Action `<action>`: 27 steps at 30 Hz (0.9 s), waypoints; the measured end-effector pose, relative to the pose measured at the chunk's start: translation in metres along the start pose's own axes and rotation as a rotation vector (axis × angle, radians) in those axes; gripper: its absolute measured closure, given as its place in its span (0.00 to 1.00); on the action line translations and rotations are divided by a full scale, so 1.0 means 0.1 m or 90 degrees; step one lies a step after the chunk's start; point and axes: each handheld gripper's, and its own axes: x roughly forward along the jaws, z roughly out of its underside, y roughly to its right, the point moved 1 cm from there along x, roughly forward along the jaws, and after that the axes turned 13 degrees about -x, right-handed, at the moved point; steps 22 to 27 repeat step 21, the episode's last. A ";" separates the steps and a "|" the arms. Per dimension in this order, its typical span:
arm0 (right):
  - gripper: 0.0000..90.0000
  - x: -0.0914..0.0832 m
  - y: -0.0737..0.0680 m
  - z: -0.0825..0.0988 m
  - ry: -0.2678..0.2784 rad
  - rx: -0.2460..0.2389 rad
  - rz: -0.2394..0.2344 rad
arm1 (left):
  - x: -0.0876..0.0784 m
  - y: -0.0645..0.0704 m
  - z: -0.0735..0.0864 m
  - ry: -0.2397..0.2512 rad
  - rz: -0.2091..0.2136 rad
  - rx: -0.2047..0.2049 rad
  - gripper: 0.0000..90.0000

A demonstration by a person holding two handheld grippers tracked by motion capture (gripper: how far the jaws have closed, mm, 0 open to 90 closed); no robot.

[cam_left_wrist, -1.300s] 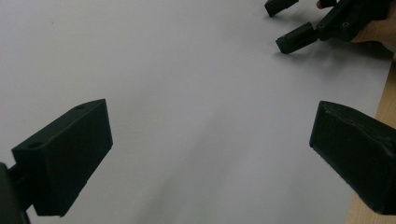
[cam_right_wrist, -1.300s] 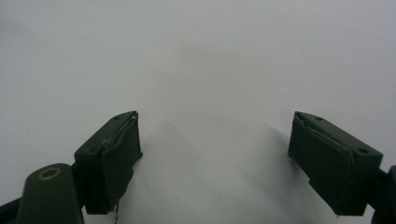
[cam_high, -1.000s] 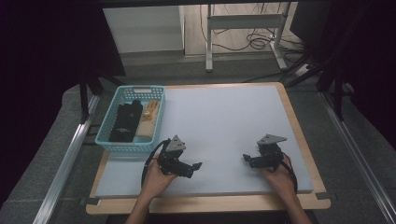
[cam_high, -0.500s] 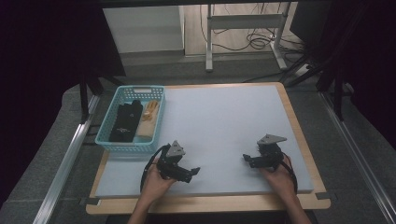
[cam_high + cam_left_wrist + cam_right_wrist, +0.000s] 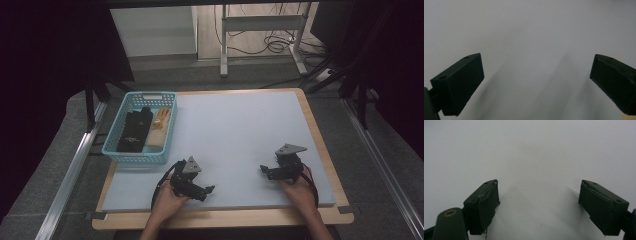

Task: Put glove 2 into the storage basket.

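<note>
Nearer the counter's front edge than before, the left gripper (image 5: 206, 190) rests spread on the pale grey counter mat (image 5: 240, 130); the right gripper (image 5: 265, 171) likewise spread. A turquoise plastic basket (image 5: 131, 157) sits far left; cables litter the floor (image 5: 270, 45) beyond.

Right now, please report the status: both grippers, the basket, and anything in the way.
Left gripper open, empty. Right gripper open, empty. Blue basket at mat's left edge, dark and tan items inside, untouched. Mat bare between grippers.

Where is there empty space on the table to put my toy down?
The grey mat is bare from the blue basket across to the right edge, and between the left gripper and right gripper. The basket itself is crowded.
</note>
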 end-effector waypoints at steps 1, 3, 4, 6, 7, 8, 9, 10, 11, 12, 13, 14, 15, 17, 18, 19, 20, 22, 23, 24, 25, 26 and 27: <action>0.18 0.00 0.00 0.00 0.000 0.000 0.000 | 0.01 0.00 0.01 -0.003 -0.001 0.001 0.00; 0.18 0.00 0.00 0.00 0.000 0.000 0.000 | 0.04 0.01 0.02 -0.010 -0.005 0.002 0.00; 0.18 0.00 0.00 0.00 0.000 0.000 0.000 | 0.06 0.01 0.04 -0.014 -0.006 0.002 0.00; 0.18 0.00 0.00 0.00 0.000 0.000 0.000 | 0.10 0.02 0.06 -0.030 -0.015 0.002 0.00; 0.18 0.00 0.00 0.00 0.000 0.001 0.000 | 0.10 0.03 0.06 -0.031 -0.021 0.009 0.00; 0.18 0.00 0.00 0.00 0.000 0.000 0.000 | 0.10 0.03 0.05 -0.032 -0.021 0.009 0.00; 0.18 0.00 0.00 0.00 0.000 0.000 0.000 | 0.11 0.02 0.05 -0.031 -0.018 0.005 0.00; 0.18 0.00 0.00 0.00 0.000 0.001 0.000 | 0.11 0.02 0.06 -0.031 -0.018 0.005 0.00; 0.18 0.00 0.00 0.00 0.000 0.001 0.000 | 0.11 0.02 0.06 -0.031 -0.019 0.006 0.00; 0.18 0.00 0.00 0.00 0.000 0.000 0.000 | 0.11 0.02 0.06 -0.030 -0.020 0.007 0.00; 0.18 0.00 0.00 0.00 0.000 0.000 0.000 | 0.11 0.03 0.06 -0.029 -0.020 0.007 0.00; 0.18 0.00 0.00 0.00 0.000 0.000 0.000 | 0.11 0.03 0.06 -0.029 -0.021 0.007 0.00; 0.18 0.00 0.00 0.00 0.000 0.000 0.000 | 0.11 0.03 0.06 -0.028 -0.021 0.008 0.00; 0.18 0.00 0.00 0.00 -0.001 0.000 0.000 | 0.11 0.03 0.06 -0.028 -0.020 0.008 0.00; 0.18 0.00 0.00 0.00 -0.001 0.001 -0.001 | 0.11 0.03 0.06 -0.028 -0.020 0.008 0.00; 0.18 0.00 0.00 0.01 0.000 0.003 -0.001 | 0.11 0.03 0.06 -0.027 -0.021 0.008 0.00; 0.18 0.00 0.00 0.00 0.000 0.001 -0.001 | 0.11 0.03 0.06 -0.027 -0.020 0.008 0.00; 0.18 0.00 0.00 0.00 0.000 0.001 -0.001 | 0.11 0.03 0.06 -0.027 -0.021 0.008 0.00; 0.18 0.00 0.00 0.00 0.000 0.001 -0.001 | 0.11 0.03 0.06 -0.027 -0.021 0.008 0.00; 0.18 0.00 0.00 0.00 0.000 0.001 -0.001 | 0.11 0.03 0.06 -0.027 -0.021 0.008 0.00; 0.18 0.00 0.00 0.00 0.000 0.001 -0.001 | 0.11 0.03 0.06 -0.027 -0.021 0.008 0.00; 0.18 0.00 0.00 0.00 0.000 0.001 -0.001 | 0.11 0.03 0.06 -0.027 -0.021 0.008 0.00; 0.18 0.00 0.00 0.00 0.000 0.001 -0.001 | 0.11 0.03 0.06 -0.027 -0.021 0.008 0.00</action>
